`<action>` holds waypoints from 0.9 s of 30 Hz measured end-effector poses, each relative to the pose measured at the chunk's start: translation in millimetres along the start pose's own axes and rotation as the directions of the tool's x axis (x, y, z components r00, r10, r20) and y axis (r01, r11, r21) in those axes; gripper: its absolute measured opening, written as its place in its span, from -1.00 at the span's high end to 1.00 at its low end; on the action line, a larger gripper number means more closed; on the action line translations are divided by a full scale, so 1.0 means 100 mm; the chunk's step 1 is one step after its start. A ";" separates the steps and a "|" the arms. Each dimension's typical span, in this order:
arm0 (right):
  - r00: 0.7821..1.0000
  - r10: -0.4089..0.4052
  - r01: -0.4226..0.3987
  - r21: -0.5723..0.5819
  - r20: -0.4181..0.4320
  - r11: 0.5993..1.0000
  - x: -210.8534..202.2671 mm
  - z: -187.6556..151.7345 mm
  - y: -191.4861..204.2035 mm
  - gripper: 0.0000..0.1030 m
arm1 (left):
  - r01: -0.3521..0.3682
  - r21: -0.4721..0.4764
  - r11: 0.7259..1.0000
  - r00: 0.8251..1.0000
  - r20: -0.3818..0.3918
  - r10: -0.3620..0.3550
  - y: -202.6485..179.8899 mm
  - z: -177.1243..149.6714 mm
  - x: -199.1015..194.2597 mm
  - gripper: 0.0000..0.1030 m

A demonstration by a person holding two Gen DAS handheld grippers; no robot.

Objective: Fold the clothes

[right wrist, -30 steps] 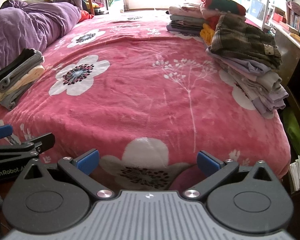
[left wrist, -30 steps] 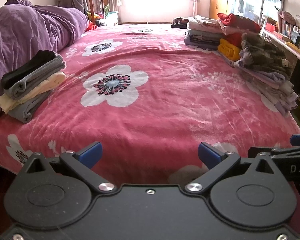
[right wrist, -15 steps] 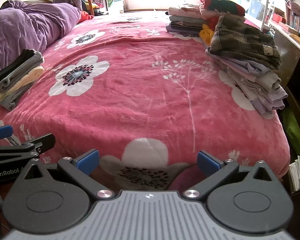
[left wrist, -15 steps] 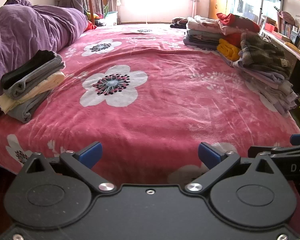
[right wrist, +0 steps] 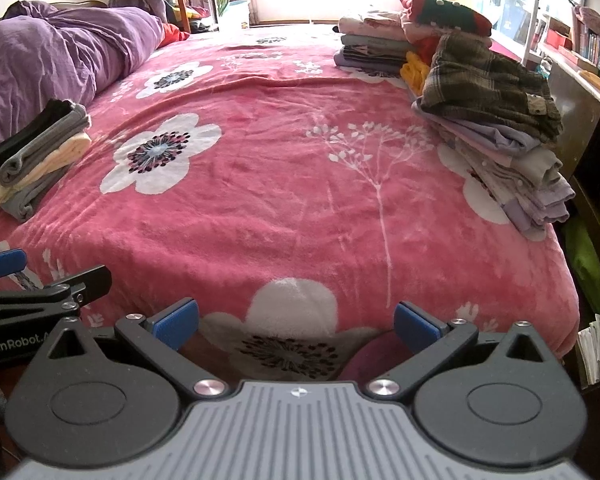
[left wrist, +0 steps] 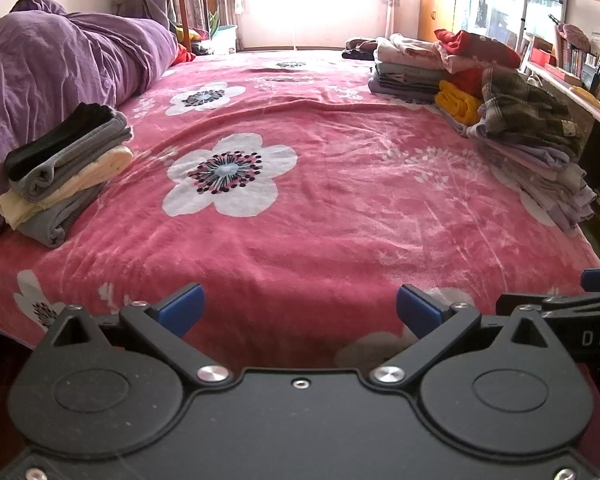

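Both my grippers hang at the foot of the pink flowered blanket [left wrist: 320,208], my left gripper [left wrist: 298,306] and my right gripper [right wrist: 296,318] each with jaws spread wide and holding nothing. At two o'clock from my right fingers, well apart, the big heap of clothes [right wrist: 496,120] slumps in loose layers, plaid on top of lilac. At ten o'clock from my left fingers sits the small folded stack [left wrist: 66,170]: black, grey, cream, grey, tidy edges.
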State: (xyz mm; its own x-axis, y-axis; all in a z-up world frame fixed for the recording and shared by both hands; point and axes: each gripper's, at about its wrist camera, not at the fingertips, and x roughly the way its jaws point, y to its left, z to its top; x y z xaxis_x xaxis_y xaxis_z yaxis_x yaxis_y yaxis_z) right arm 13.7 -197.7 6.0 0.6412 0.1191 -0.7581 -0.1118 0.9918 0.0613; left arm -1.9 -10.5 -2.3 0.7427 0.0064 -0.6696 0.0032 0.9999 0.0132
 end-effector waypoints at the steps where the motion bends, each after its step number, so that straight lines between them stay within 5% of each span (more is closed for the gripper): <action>1: 1.000 0.001 -0.001 -0.001 0.001 1.000 0.00 0.00 0.00 -1.00 | -0.001 0.000 1.000 1.000 0.001 0.001 -0.01 0.00 0.00 -0.99; 17: 0.993 0.092 -0.091 -0.018 0.075 0.996 -0.19 0.07 0.11 -1.00 | -0.035 -0.021 0.999 0.999 0.024 0.035 0.13 0.07 -0.25 -0.99; 22: 0.963 0.198 -0.190 -0.061 0.182 0.980 -0.10 0.24 0.20 -1.00 | -0.030 -0.107 0.994 0.995 0.089 0.040 0.48 0.13 -0.27 -0.99; 27: 0.910 0.301 -0.277 -0.122 0.287 0.953 0.04 0.43 0.30 -1.00 | -0.020 -0.208 0.978 0.984 0.171 0.056 0.92 0.20 -0.24 -0.99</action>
State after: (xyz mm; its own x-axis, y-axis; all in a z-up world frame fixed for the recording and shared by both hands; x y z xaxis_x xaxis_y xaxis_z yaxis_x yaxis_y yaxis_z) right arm 44.9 -165.2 32.7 0.7673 0.4198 -0.4848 -0.3768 0.9068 0.1890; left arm -6.1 81.6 29.5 0.8455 0.0604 -0.5306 -0.1505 0.9802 -0.1283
